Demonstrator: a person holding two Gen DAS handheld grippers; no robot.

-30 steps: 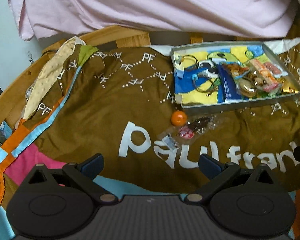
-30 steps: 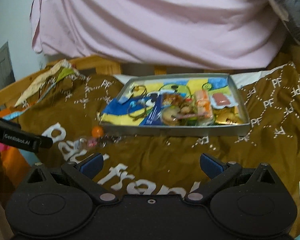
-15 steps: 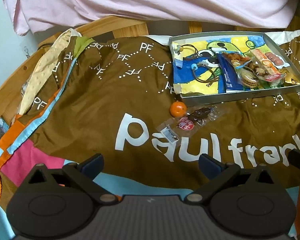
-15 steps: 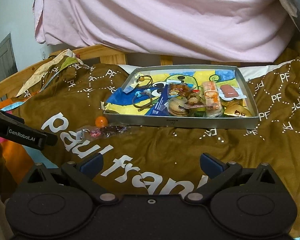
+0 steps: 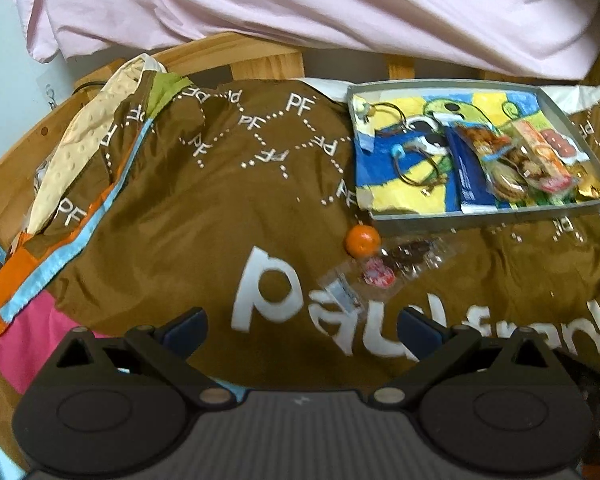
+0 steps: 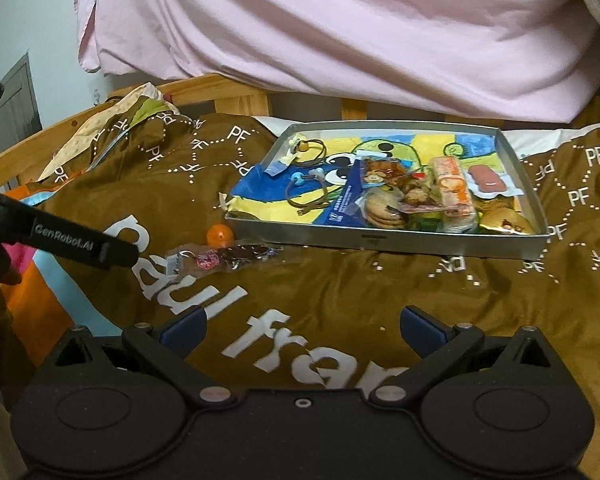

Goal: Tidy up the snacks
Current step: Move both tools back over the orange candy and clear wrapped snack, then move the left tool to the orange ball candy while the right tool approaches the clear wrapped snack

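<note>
Brown fabric with white letters covers the whole work surface: a blanket (image 5: 204, 216) spread over a bed. On it lies a grey metal tray (image 6: 380, 238), and inside the tray the snacks are pushed together at its right half: a packet of cookies (image 6: 382, 210), an orange-and-white wrapped bar (image 6: 454, 190) and a gold packet (image 6: 504, 220). They overlap each other, so where one ends and the next begins is hard to make out. Some hair ties (image 6: 306, 196) lie in the left half of the tray on a colourful picture.

Outside the tray, just beside its near left corner, sits a small orange ball (image 5: 363, 241). Next to it lies a clear snack bag (image 5: 384, 270) with dark pieces inside and a red-white label; the left wrist view is blurred here, so the contents may be dried fruit, but I cannot tell.

The left gripper (image 5: 302, 326) hangs low over the blanket, its jaws wide apart and holding nothing, pointing toward the clear bag. In the right wrist view one black finger (image 6: 72, 242) of it enters from the left edge, and the rest is cut off. The right gripper (image 6: 302, 326) is also spread wide and empty, aimed at the front wall of the tray. A pink sheet (image 6: 340, 32) hangs behind everything.
</note>
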